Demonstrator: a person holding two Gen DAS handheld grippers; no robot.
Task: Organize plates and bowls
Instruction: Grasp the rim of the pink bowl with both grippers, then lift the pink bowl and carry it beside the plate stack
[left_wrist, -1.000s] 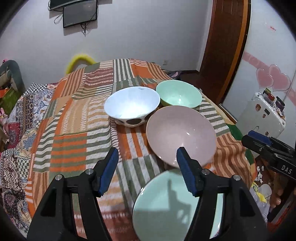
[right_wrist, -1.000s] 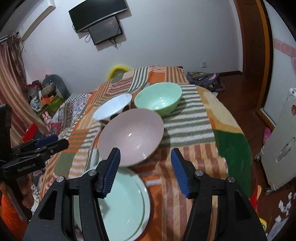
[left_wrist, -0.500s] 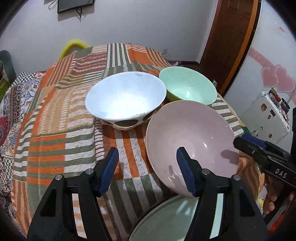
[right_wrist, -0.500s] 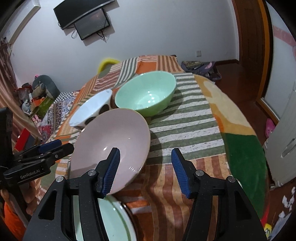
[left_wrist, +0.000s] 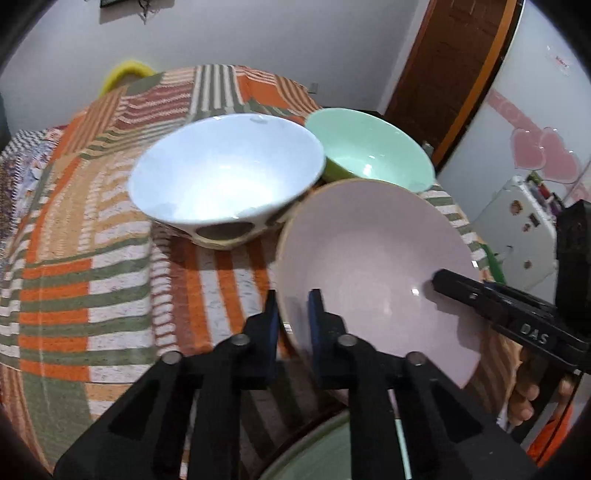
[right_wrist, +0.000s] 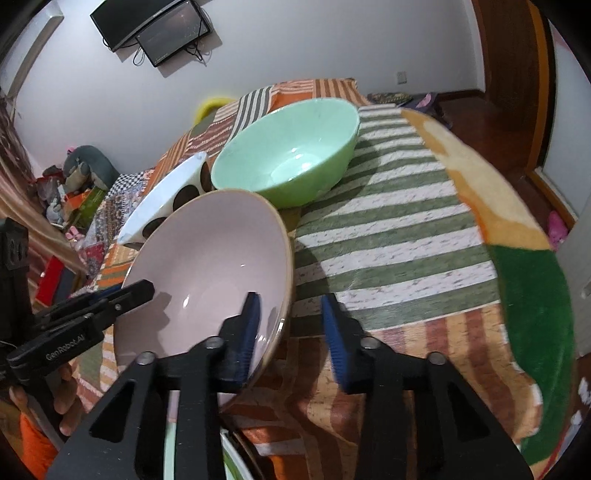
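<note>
A pink bowl (left_wrist: 373, 273) (right_wrist: 207, 266) sits on the striped tablecloth (left_wrist: 92, 288), nearest to me. My left gripper (left_wrist: 293, 321) is shut on its left rim, one pad inside and one outside; in the right wrist view it (right_wrist: 146, 290) enters from the left. My right gripper (right_wrist: 290, 332) straddles the bowl's right rim; its jaws are closing, with a gap still showing at the outer pad. Behind stand a white bowl with dark spots (left_wrist: 225, 184) (right_wrist: 166, 199) and a green bowl (left_wrist: 369, 151) (right_wrist: 288, 158). A pale green plate (left_wrist: 332, 450) lies under my grippers.
The round table's edge (right_wrist: 535, 295) drops off to the right, above a wooden floor. A white appliance (left_wrist: 517, 229) and a brown door (left_wrist: 454, 74) stand on the right. A wall screen (right_wrist: 155, 29) hangs above, and clutter (right_wrist: 74, 184) lies far left.
Both grippers have moved forward and down to the pink bowl. The left jaws have shut on its left rim. The right jaws have narrowed around its right rim.
</note>
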